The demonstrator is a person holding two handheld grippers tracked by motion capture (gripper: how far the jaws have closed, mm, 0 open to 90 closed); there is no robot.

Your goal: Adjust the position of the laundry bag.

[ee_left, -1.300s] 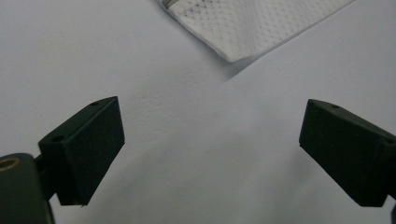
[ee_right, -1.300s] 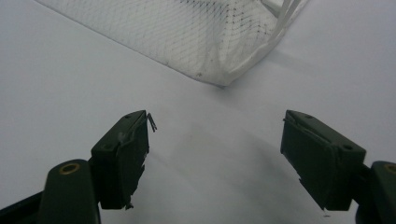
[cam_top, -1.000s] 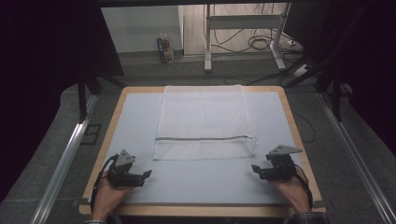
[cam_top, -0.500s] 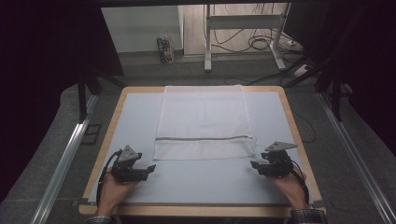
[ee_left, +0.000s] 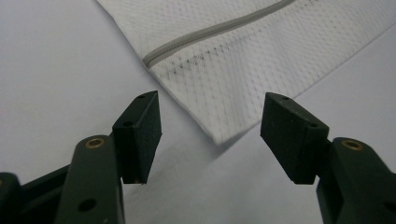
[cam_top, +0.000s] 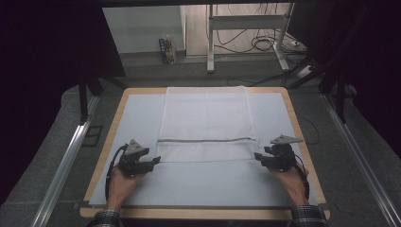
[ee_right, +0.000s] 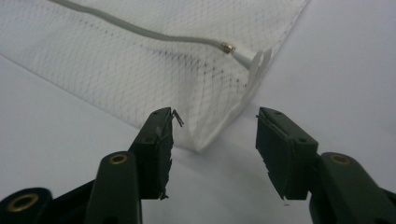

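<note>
The mesh bag (cam_top: 206, 124) lies flat in the middle of the frame, on the pale surface (cam_top: 137, 113). It is white netting with a grey zip (cam_top: 208, 140) running across it near its lower edge.

At the lower left of the high view, the left tongs (cam_top: 154, 162) sit just beside the bag's lower left corner. In the left gripper view that corner (ee_left: 219, 135) lies between the two jaws. The jaws have just been closing, but they are apart and do not press on the net.

At the lower right, the right tongs (cam_top: 257, 156) sit just beside the other lower corner. In the right gripper view this corner (ee_right: 201, 142) lies between the jaws too, a bit puckered up. These jaws have also just been closing and are apart, not pinching yet.

The bag looks very light, thin and floppy. It will likely sag and fold when lifted, and the net could slip or snag. The best places to grab look like the two lower corners, where the hem is thicker. The zip end (ee_right: 227, 47) is hard and small, so a pinch there could slide off.
</note>
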